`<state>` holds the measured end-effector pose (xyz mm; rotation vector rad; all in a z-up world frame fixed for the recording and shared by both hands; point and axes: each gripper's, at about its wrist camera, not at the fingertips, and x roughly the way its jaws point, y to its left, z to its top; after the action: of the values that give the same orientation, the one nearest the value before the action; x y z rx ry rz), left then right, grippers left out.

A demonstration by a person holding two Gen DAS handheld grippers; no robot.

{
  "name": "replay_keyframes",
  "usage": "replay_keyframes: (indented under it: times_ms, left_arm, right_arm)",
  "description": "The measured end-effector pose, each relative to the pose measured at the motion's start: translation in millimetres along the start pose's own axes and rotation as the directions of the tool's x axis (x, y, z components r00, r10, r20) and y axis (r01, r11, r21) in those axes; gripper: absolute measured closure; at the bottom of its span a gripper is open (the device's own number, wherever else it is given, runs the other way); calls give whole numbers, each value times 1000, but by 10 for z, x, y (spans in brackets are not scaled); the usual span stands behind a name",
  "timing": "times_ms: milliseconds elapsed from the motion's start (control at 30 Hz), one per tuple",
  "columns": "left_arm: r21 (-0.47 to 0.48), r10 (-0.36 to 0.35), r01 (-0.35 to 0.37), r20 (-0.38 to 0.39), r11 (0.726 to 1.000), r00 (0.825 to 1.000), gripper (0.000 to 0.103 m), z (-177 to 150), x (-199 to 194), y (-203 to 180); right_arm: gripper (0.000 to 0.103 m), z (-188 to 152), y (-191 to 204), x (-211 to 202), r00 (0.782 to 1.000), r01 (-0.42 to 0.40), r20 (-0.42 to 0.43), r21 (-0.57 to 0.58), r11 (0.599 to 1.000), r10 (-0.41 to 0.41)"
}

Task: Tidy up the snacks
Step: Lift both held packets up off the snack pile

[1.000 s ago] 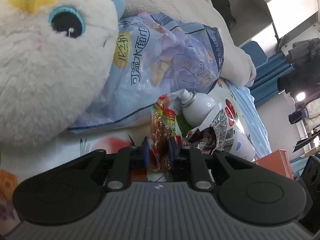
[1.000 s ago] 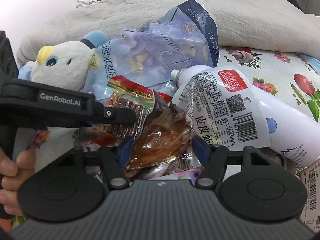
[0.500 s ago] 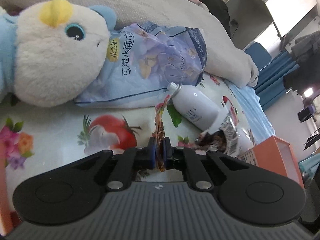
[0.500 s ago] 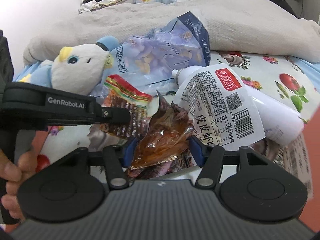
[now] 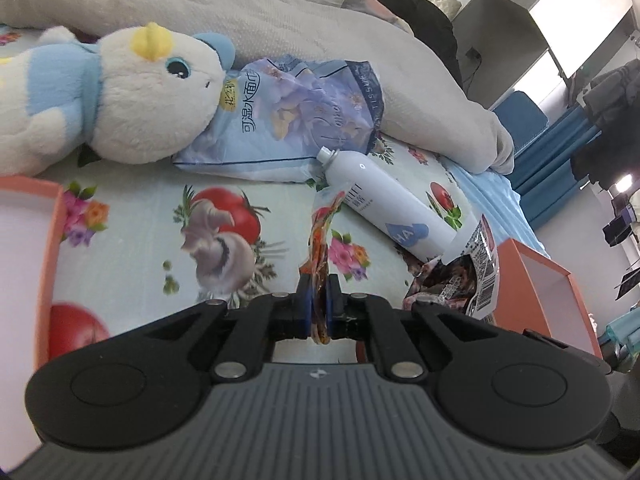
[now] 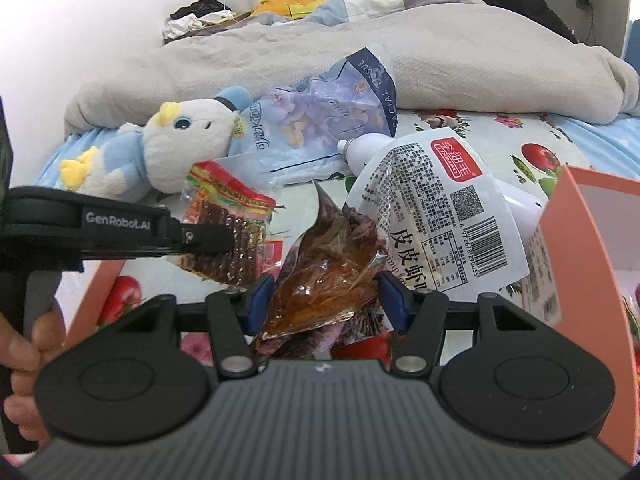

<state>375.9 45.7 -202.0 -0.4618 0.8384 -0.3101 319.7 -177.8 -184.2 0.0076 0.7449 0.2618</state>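
My left gripper is shut on a thin red and yellow snack packet, held edge-on above the bed; the same packet and gripper show in the right wrist view. My right gripper is shut on a crumpled brown and white snack pouch with a barcode panel; that pouch also shows in the left wrist view. An orange box stands at the right and another orange box at the left.
A white spray bottle lies on the flowered bedsheet. A blue tissue pack and a white and blue plush toy lie behind it, against a grey duvet.
Both grippers have lifted and pulled back from the bed with their packets. The plush toy and bottle now look farther away, and the orange boxes have come into view.
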Motion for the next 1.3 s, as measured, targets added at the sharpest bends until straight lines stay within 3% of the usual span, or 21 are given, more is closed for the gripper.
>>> replay_keyframes:
  times_ms: [200,600,900,1133,1300]
  left_arm:
    - [-5,56,-56,16,998,998,96,-232,-338,-94]
    - [-53,114,-113,8,992,993,96,-553,-868,-146]
    - [5,128,-128,56,992,990,96,-259,-1230,-527]
    - [59,80,-87,113,994,990,96,-7,-1446,-1027]
    - [115,31,-48,147,992,989,96,173,-1523,-1490]
  right_arm:
    - [44,-155,157,-310,1000,-20,6,-58,998,20]
    - [44,-337,192,-653,998,-61,-32,-25,998,60]
    - [44,38,109,-1066,997,-56,56,-9,998,56]
    - [44,308,-153,-1478,989,-55,136,21,998,51]
    - [44,490,-409,-1757,982,-5,190,27,1000,-1]
